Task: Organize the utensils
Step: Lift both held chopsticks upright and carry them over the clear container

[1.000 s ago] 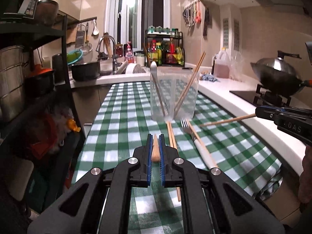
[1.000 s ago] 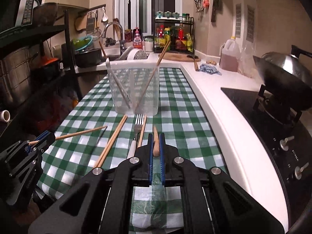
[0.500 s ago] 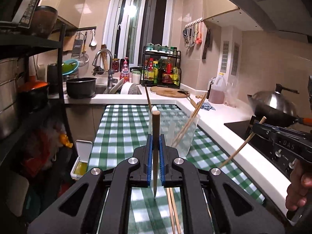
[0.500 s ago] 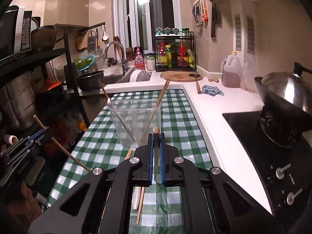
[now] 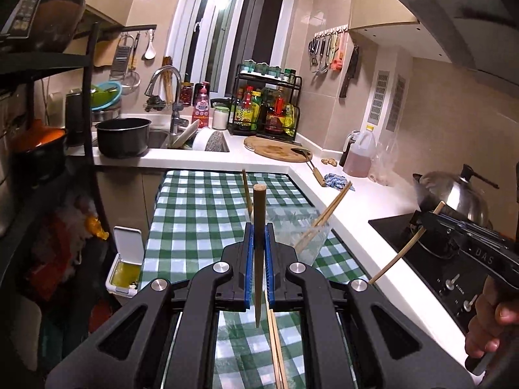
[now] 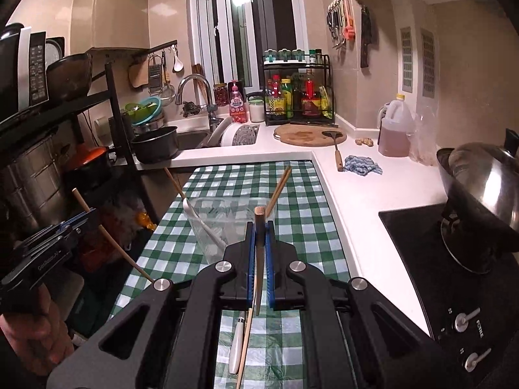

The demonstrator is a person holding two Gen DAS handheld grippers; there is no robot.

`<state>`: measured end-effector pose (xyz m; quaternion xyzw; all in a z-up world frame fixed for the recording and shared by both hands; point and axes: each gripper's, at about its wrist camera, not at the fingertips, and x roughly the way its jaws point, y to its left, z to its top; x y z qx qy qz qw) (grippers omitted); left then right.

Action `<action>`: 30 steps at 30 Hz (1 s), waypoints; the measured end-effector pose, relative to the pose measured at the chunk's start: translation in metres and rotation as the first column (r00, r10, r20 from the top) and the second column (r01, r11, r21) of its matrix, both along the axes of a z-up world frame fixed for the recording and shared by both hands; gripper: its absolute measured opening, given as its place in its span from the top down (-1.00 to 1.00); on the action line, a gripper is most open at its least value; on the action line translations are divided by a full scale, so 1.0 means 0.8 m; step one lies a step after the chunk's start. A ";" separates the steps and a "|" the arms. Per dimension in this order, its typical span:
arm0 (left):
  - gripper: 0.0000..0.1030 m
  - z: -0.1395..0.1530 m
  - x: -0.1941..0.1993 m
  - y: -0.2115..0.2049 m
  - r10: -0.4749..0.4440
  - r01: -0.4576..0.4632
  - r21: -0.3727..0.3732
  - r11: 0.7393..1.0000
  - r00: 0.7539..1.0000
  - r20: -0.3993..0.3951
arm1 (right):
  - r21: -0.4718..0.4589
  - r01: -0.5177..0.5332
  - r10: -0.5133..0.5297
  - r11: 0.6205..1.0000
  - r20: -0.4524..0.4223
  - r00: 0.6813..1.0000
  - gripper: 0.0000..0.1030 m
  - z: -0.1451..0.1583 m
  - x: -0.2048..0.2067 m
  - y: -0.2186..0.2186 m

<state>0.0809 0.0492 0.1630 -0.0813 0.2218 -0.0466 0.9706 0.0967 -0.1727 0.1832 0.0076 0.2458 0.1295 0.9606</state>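
Holding one chopstick in each gripper, I have both raised above the green checked tablecloth [image 5: 201,214]. My left gripper [image 5: 259,243] is clamped on a dark wooden chopstick [image 5: 259,227], which stands nearly upright between the blue pads, its blunt end sticking up past the fingertips and its thin end hanging below them. My right gripper [image 6: 259,243] grips a second chopstick [image 6: 258,259] the same way, upright between its pads. Seen from the left camera, that right gripper [image 5: 431,223] sits off to the right over the stove edge, its chopstick [image 5: 402,253] slanting down toward the counter. Just beyond both grippers stands a clear plastic cup [image 6: 223,227] on the cloth, already holding a pair of chopsticks [image 6: 279,188] leaning right, another stick leaning left, and a white spoon [image 6: 202,227]. Below my right gripper, a loose chopstick [image 6: 245,350] and a white-handled utensil [image 6: 236,347] lie side by side on the cloth.
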 end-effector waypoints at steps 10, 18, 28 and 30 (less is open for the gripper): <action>0.88 0.080 0.057 0.021 -0.042 0.052 -0.102 0.993 0.994 0.099 | 0.058 -0.022 0.017 0.998 0.080 0.997 0.88 0.087 0.041 0.001; 0.88 0.086 0.104 0.016 -0.017 0.034 -0.104 0.994 0.988 0.155 | 0.015 -0.032 0.028 0.999 0.180 0.983 0.89 0.128 0.077 0.025; 0.88 0.028 0.155 0.017 -0.037 0.042 -0.113 0.993 0.998 0.047 | -0.049 -0.027 0.028 0.998 0.034 0.999 0.89 0.063 0.142 0.039; 0.88 0.020 0.159 0.013 -0.044 0.047 -0.101 0.994 0.999 0.031 | -0.064 -0.030 0.031 0.998 0.015 0.999 0.89 0.055 0.147 0.043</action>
